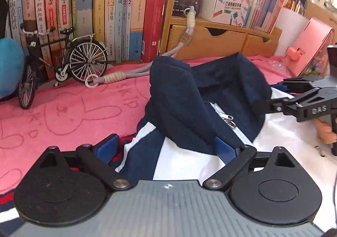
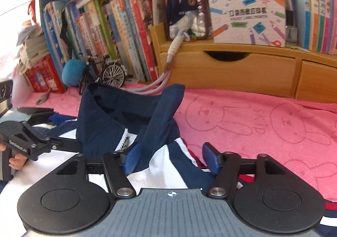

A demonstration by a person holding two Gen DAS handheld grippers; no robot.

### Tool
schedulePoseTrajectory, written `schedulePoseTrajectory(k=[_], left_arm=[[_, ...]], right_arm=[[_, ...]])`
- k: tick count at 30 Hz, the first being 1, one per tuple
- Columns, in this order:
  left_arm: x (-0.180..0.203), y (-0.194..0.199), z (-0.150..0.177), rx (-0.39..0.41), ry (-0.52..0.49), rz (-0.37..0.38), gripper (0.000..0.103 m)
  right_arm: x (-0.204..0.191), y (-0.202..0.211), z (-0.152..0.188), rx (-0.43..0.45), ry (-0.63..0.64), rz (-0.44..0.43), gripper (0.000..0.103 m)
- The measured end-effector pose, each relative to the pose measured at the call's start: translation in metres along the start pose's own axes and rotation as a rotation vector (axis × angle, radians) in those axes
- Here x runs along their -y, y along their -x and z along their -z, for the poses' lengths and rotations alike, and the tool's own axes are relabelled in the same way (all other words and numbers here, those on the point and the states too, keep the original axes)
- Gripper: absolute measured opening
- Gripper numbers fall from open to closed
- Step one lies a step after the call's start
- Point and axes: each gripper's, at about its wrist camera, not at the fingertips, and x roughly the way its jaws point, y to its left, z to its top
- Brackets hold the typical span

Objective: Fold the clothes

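The left gripper (image 1: pixel 168 146) stands with its blue pads wide apart over the near edge of a navy and white zip jacket (image 1: pixel 202 98); cloth lies between the pads but neither pad presses on it. The right gripper (image 2: pixel 171 159) is likewise spread, its blue pads on either side of a navy and white fold, clear of the fabric on the outer side; on the inner side I cannot tell whether the pad touches. No garment is lifted by either one.

The jacket lies rumpled on a pink towel (image 1: pixel 69 114) printed with rabbits, its dark collar standing up around the white zip (image 1: pixel 228 120). Just beyond the collar a pale knotted cord (image 1: pixel 118 76) trails across the towel and up to a wooden drawer organizer (image 1: pixel 227 39).

To the left of the cord stands a small model bicycle (image 1: pixel 63 62), touching the towel with both wheels. Behind it runs a row of upright books (image 1: pixel 118 5), and a white label printer box (image 2: pixel 248 15) sits on top of the organizer. A blue plush toy (image 2: pixel 71 72) rests beside the bicycle.
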Motion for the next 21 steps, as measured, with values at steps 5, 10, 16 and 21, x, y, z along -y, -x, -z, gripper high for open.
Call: schedulePoseTrajectory(k=[5,10,16,21], left_arm=[[0.022,0.005,0.002,0.036,0.001,-0.088,0.042],[0.033,0.043,0.004,0.145,0.099,-0.125,0.015],[0.035,0.102,-0.038,0.373,0.040,-0.154,0.015],[0.019,0.057,-0.053,0.289,-0.024,-0.231,0.017]], right_arm=[[-0.015,-0.012,0.006,-0.017,0.056,0.036,0.065],[-0.030,0.002,0.006,0.016,0.033,0.070,0.013],[-0.063,0.064,-0.025,0.265,0.056,0.103,0.011],[-0.061,0.055,-0.060,0.294,0.073,0.134,0.012]])
